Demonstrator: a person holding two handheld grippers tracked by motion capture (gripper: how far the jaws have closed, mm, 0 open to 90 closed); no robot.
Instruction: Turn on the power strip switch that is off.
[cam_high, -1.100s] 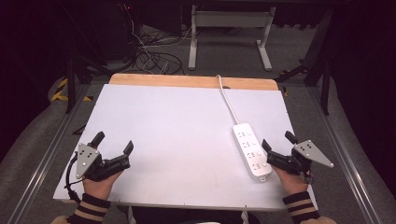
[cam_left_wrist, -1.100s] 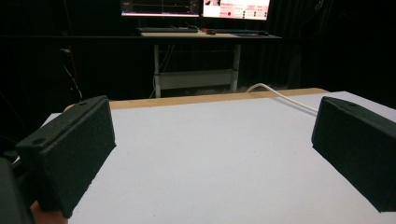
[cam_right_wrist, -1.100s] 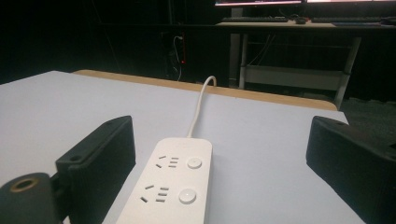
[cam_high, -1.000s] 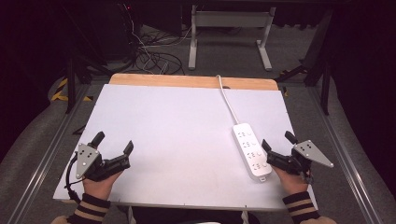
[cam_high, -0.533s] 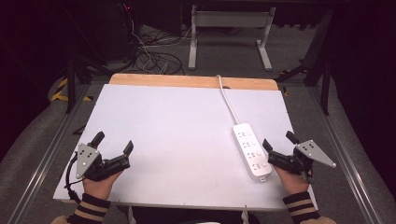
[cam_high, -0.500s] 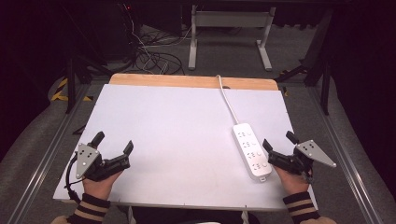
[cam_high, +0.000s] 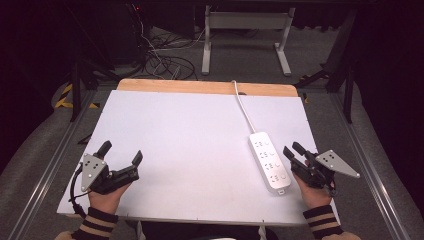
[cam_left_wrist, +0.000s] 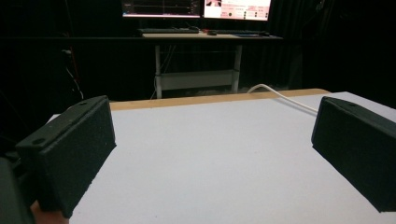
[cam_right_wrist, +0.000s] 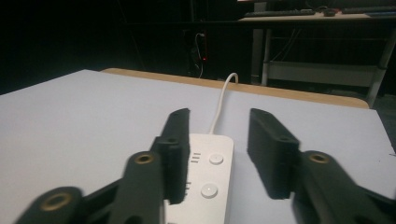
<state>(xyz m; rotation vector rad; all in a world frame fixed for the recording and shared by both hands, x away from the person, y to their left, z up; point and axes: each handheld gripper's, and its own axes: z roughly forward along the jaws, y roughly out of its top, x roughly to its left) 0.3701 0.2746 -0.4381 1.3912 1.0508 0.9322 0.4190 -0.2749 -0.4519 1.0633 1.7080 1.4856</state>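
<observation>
A white power strip (cam_high: 270, 161) lies at the right of the white tabletop (cam_high: 190, 135), and its white cable (cam_high: 242, 107) runs off over the far edge. My right gripper (cam_high: 291, 148) rests just to the right of the strip's near end, open, with its jaws pointing up and left. In the right gripper view the power strip (cam_right_wrist: 210, 179) shows low between the jaws of the right gripper (cam_right_wrist: 218, 116), which grip nothing. My left gripper (cam_high: 122, 151) sits near the front left corner, wide open and empty. The left gripper (cam_left_wrist: 212, 135) looks across bare table toward the cable (cam_left_wrist: 280, 94).
A wooden strip (cam_high: 200, 87) edges the far side of the table. Beyond it stand a desk frame (cam_high: 245, 30) and loose floor cables (cam_high: 165, 60). Metal rails (cam_high: 55, 165) run along both sides of the table.
</observation>
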